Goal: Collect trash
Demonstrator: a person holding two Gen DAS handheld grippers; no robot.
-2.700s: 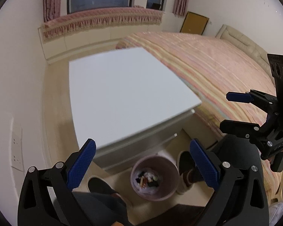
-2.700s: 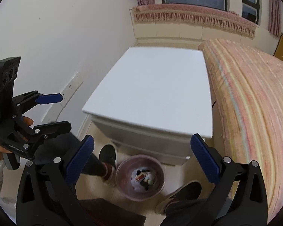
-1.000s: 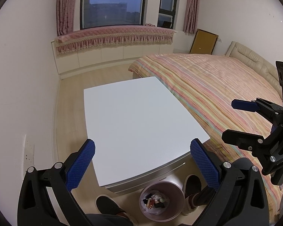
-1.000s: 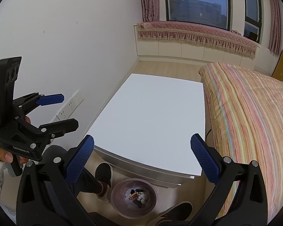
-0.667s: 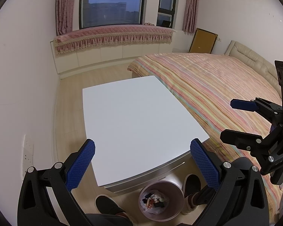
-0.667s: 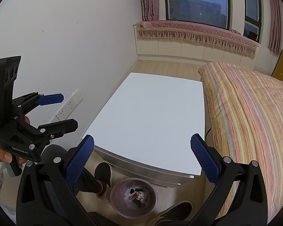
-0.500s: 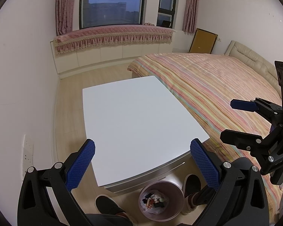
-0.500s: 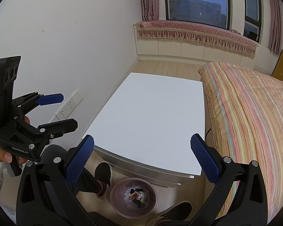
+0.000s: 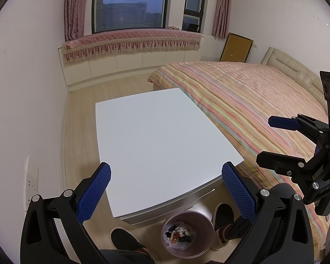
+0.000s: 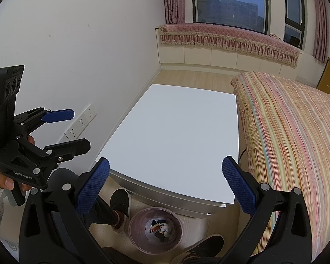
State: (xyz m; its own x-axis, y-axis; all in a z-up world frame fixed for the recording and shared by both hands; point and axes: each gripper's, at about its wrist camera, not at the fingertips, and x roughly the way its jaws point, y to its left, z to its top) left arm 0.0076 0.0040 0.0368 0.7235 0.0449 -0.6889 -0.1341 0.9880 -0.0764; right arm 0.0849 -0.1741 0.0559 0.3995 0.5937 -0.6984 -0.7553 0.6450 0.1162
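Both grippers hover above the white counter, fingers spread wide and holding nothing. The left gripper and right gripper sit side by side at about equal reach. The trash already lies in the pink bin on the floor, below and nearer than the fingers, between the person's shoes; no loose trash shows on the counter

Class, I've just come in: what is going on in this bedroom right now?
A person holds the left gripper and the right gripper above a white bedside cabinet, jaws open and holding nothing. Between their feet stands a round pink waste bin with trash already inside. A striped bed lies alongside.
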